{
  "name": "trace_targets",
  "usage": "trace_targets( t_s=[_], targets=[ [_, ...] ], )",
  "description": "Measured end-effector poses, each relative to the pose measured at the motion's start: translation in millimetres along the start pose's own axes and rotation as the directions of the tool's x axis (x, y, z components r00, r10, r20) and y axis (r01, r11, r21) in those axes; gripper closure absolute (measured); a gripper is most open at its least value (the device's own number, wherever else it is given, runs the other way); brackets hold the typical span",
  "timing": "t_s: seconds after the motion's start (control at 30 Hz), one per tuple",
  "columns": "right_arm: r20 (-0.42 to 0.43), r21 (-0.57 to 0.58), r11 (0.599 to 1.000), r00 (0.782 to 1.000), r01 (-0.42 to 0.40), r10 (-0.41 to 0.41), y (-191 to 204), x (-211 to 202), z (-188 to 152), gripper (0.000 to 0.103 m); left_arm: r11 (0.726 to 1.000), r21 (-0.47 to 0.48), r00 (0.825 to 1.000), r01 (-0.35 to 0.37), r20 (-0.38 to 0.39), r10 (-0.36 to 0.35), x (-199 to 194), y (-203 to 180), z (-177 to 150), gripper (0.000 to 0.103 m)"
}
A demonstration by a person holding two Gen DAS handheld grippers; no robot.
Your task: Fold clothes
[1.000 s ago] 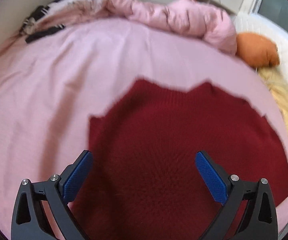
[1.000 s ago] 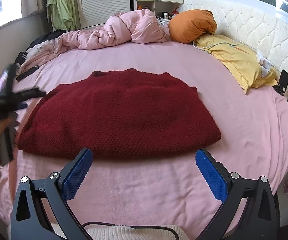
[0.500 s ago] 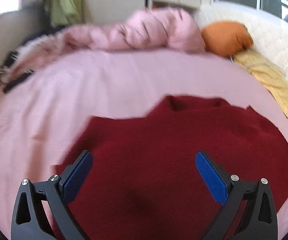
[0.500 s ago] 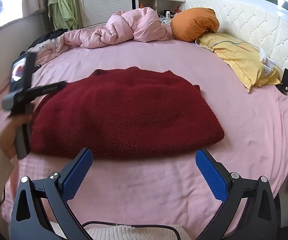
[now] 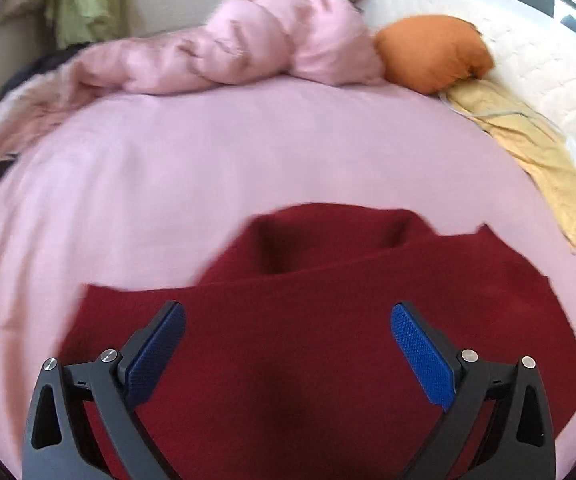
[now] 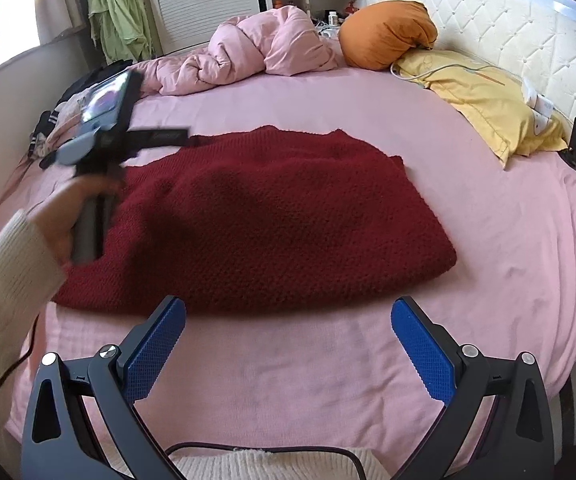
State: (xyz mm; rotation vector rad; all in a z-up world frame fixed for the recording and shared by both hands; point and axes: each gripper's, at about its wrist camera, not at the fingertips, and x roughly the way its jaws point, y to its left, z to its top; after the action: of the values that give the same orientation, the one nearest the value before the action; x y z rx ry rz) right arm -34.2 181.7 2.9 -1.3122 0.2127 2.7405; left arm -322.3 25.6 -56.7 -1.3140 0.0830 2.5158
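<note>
A: The left gripper has swung in over the sweater since a second ago, fingers spread wide, nothing between them (the hand blurs).

B: And the right gripper?

A: Also apart, empty, near the sweater's front edge; it lies flat mid-bed

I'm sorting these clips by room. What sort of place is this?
Most likely a home bedroom: a pink-sheeted bed with a tufted white headboard, pillows and a bunched pink duvet, and clothes hanging by the wall.
</note>
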Motion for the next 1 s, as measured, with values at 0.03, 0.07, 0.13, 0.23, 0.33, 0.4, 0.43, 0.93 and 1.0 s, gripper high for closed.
trace_targets(
  t_s=[0.03, 0.07, 0.13, 0.23, 0.33, 0.4, 0.43, 0.93, 1.0],
  targets=[
    [0.001, 0.002, 1.0, 1.0, 0.001, -0.001, -0.3, -0.1, -0.1, 0.0, 1.0, 0.024, 0.999, -0.006, -0.046, 0.007, 18.3, -10.8, -5.3, 0.0],
    [-0.001, 0.005, 1.0, 1.0, 0.0, 0.0, -1.0, 0.1, -0.5, 0.0, 0.997, 0.062, 0.993, -0.035, -0.115, 0.042, 38.6, -19.3, -14.3, 0.0],
    [-0.003, 0.013, 1.0, 1.0, -0.001, 0.001, -2.5, 0.4, -1.2, 0.0, 0.985, 0.134, 0.982, -0.105, -0.142, 0.124, 59.4, -27.6, -26.7, 0.0],
    [-0.01, 0.023, 1.0, 1.0, -0.008, 0.009, -4.6, 1.1, -2.2, 0.0, 0.987, 0.105, 0.984, -0.12, -0.12, 0.132, 45.8, -35.3, -11.9, 0.004],
    [-0.008, 0.029, 0.999, 1.0, -0.013, 0.013, -5.7, 1.4, -2.1, 0.0, 0.999, 0.044, 1.0, 0.019, 0.003, -0.019, 12.5, -46.1, 0.7, 0.005],
    [-0.009, 0.03, 0.999, 1.0, -0.015, 0.016, -6.1, 2.1, -1.7, 0.0, 0.997, 0.056, 0.999, 0.043, -0.029, -0.042, 20.6, -58.7, -4.6, 0.003],
    [-0.01, 0.033, 0.999, 1.0, -0.017, 0.018, -6.8, 2.3, -1.8, 0.0, 0.998, 0.064, 0.996, 0.023, -0.085, -0.017, 35.7, -61.3, -14.6, 0.003],
    [0.006, 0.026, 1.0, 1.0, -0.012, 0.012, -2.2, -1.5, -3.7, 0.0, 0.998, 0.065, 0.998, 0.01, -0.067, -0.005, -9.2, -33.0, -122.0, 0.0],
    [0.01, 0.013, 1.0, 1.0, -0.003, 0.003, 1.0, -2.2, -3.4, 0.0, 0.998, 0.062, 0.998, 0.015, -0.07, -0.011, -10.6, -32.5, -116.3, 0.0]
  ],
)
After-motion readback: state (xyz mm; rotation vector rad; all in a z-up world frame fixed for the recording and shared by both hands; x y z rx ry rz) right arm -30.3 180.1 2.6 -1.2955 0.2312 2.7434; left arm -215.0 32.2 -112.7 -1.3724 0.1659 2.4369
